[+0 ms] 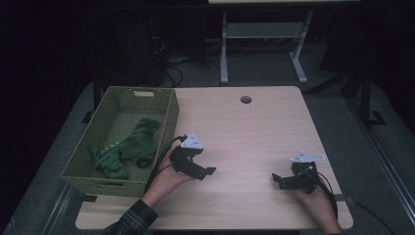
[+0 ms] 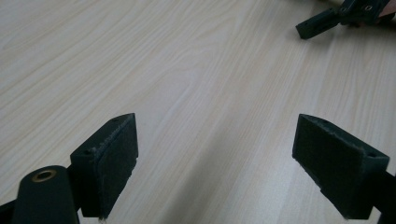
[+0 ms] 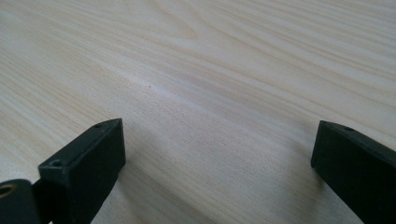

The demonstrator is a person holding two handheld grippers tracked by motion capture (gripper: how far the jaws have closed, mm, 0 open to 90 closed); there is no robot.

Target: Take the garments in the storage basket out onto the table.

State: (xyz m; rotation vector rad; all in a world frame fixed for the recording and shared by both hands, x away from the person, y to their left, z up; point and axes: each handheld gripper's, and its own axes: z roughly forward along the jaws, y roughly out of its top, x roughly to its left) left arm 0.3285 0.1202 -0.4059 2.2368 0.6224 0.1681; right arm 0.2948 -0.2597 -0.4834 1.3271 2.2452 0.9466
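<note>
A green woven basket (image 1: 169,122) stands at the table's left edge with a green plush toy (image 1: 125,149) lying inside it. Just right of the basket, my left gripper (image 1: 208,172) rests low over the wooden table (image 1: 244,132), held in a hand. It is open, and bare wood lies between its jaws in the left gripper view (image 2: 217,163). Near the table's right front, my right gripper (image 1: 276,180) is also open over bare wood (image 3: 219,168). The right gripper's jaw tip (image 2: 317,25) appears far off in the left gripper view.
A round cable hole (image 1: 245,99) sits near the table's far edge. Beyond the table stands a white desk frame (image 1: 264,34) on a dark floor with cables. The tabletop between and beyond the two grippers is bare wood.
</note>
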